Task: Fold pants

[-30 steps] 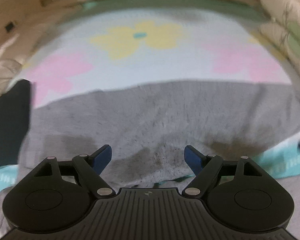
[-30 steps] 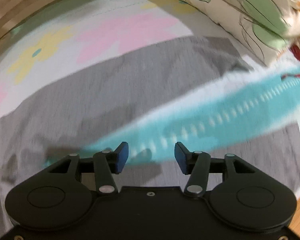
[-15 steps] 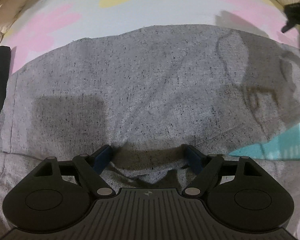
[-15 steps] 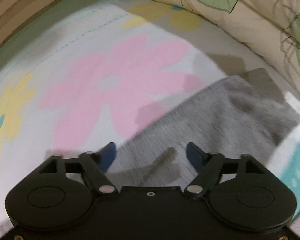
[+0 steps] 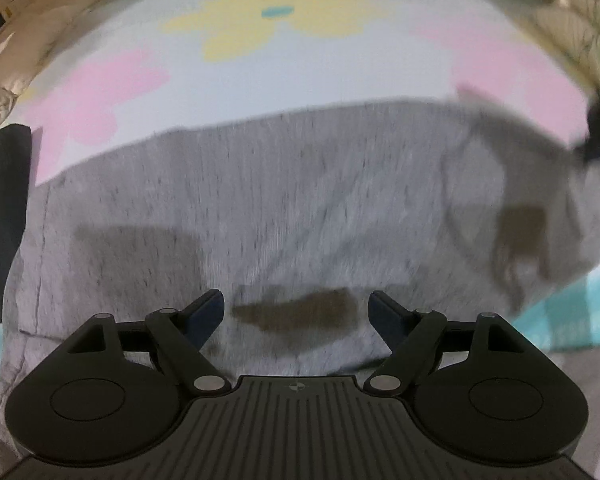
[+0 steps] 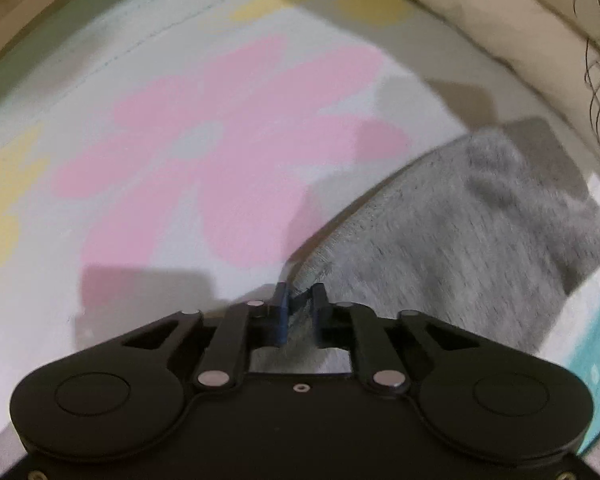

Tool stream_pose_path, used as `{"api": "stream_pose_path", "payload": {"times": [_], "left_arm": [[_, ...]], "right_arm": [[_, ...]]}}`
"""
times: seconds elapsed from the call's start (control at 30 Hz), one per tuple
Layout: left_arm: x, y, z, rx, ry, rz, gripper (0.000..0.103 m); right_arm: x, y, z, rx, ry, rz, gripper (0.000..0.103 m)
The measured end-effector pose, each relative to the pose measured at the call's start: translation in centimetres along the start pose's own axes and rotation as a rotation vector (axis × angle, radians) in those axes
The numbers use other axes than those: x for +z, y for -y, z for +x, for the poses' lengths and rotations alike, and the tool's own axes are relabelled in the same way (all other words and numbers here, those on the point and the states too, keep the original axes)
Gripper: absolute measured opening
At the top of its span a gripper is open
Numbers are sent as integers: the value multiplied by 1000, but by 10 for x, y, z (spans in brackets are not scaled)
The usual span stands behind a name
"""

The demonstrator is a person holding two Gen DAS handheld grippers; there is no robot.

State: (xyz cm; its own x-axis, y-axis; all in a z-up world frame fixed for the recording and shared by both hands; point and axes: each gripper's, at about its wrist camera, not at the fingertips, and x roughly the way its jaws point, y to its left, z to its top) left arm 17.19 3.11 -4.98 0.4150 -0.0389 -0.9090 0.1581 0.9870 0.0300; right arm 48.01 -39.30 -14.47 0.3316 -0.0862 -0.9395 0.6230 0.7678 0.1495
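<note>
My left tongs (image 5: 296, 312) are spread wide, hovering just above the gray pants (image 5: 300, 208), which lie flat across a bed sheet (image 5: 260, 92) printed with pink and yellow flowers. The view is blurred. A dark object (image 5: 4, 208) sits at the left edge of the pants. My right tongs (image 6: 300, 308) are pressed together, pinching the edge of the gray pants (image 6: 459, 248) where the fabric meets the sheet (image 6: 180, 160). A cream pillow (image 6: 499, 20) with green leaf print lies beyond, at the upper right.
</note>
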Motion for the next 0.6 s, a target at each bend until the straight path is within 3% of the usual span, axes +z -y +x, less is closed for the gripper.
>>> {"api": "stream_pose_path", "payload": {"times": [0.2, 0.37, 0.53, 0.6], "left_arm": [[50, -7, 2, -100, 32, -177, 79], [88, -15, 40, -222, -84, -356, 79], [104, -29, 60, -205, -76, -509, 79], [103, -27, 61, -160, -68, -483, 79]], "right_arm": [[-31, 36, -27, 83, -54, -3, 11], [-53, 50, -18, 36, -71, -35, 2], [-59, 53, -24, 60, -53, -54, 6], [-46, 55, -27, 80, -37, -70, 20]]}}
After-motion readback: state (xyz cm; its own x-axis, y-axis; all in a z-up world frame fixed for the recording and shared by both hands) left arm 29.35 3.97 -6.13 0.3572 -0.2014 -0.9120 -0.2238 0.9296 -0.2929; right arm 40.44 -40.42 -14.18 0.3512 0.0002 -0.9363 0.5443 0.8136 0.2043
